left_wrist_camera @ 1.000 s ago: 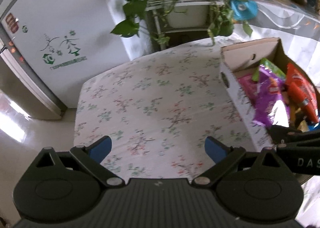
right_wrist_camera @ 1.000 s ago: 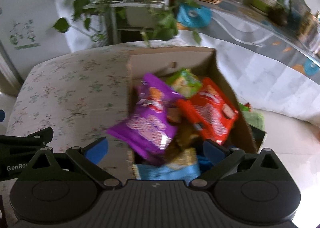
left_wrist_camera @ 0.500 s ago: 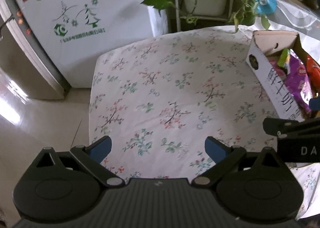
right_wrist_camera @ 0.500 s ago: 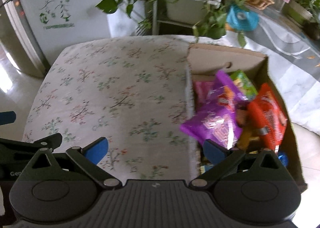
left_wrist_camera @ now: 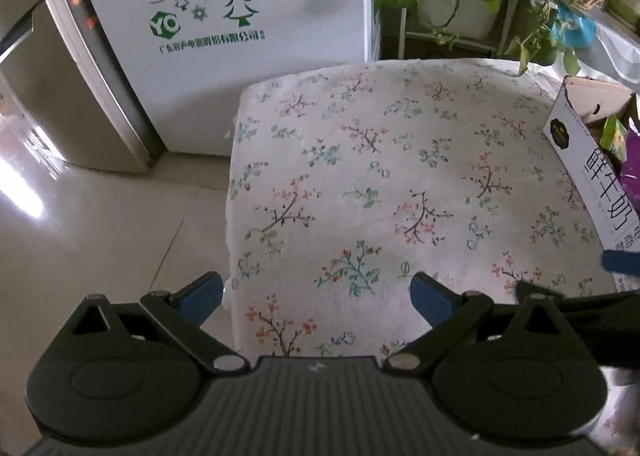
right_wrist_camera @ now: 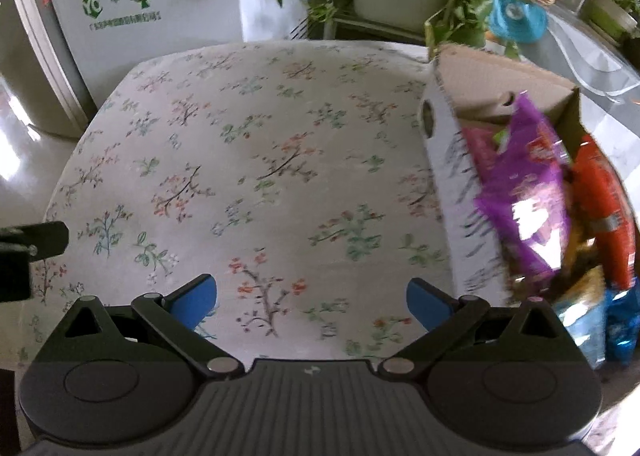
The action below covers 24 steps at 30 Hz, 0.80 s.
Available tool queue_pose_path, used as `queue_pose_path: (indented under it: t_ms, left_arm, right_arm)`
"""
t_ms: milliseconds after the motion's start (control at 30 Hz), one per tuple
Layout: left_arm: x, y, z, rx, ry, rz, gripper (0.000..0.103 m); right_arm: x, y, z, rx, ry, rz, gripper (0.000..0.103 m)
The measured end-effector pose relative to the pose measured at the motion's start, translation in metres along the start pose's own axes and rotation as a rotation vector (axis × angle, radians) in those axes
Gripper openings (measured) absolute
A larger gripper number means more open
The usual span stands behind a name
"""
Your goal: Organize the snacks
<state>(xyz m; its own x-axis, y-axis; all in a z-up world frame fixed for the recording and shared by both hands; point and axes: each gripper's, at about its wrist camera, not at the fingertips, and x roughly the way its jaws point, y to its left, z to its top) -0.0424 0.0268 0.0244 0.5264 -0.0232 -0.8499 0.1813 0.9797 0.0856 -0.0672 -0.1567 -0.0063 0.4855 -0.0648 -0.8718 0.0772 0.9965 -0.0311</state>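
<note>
Meanwhile, both grippers — left (left_wrist_camera: 316, 292), right (right_wrist_camera: 311, 294) — are hovering wide-jawed, empty; purple bag (right_wrist_camera: 524, 192) at three o'clock is wanting a corner pinch.

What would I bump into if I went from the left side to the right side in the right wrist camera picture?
White fridge with tree drawings → flowery tablecloth → cardboard box → purple snack bag → red snack bag.
</note>
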Motion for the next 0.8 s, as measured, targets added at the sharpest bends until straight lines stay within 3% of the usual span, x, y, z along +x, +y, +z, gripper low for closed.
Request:
queue_pose_path:
  t_ms: [233,400,567,800]
  left_arm:
    - [0.001,0.003,-0.007,0.021,0.008,-0.014,0.1]
    - [0.001,0.007,-0.007,0.02,0.01,-0.021,0.1]
    - [0.005,0.01,-0.01,0.017,0.024,-0.033,0.1]
    - [0.008,0.009,-0.013,0.034,0.037,-0.035,0.1]
  right_arm:
    - [0.019,0.021,-0.015,-0.061,-0.071,-0.034,0.103]
    - [0.027,0.017,-0.018,0.063,-0.135,-0.016,0.103]
    - [0.031,0.02,-0.02,0.118,-0.236,-0.07,0.103]
    - [0.045,0.024,-0.017,0.101,-0.333,-0.058,0.103]
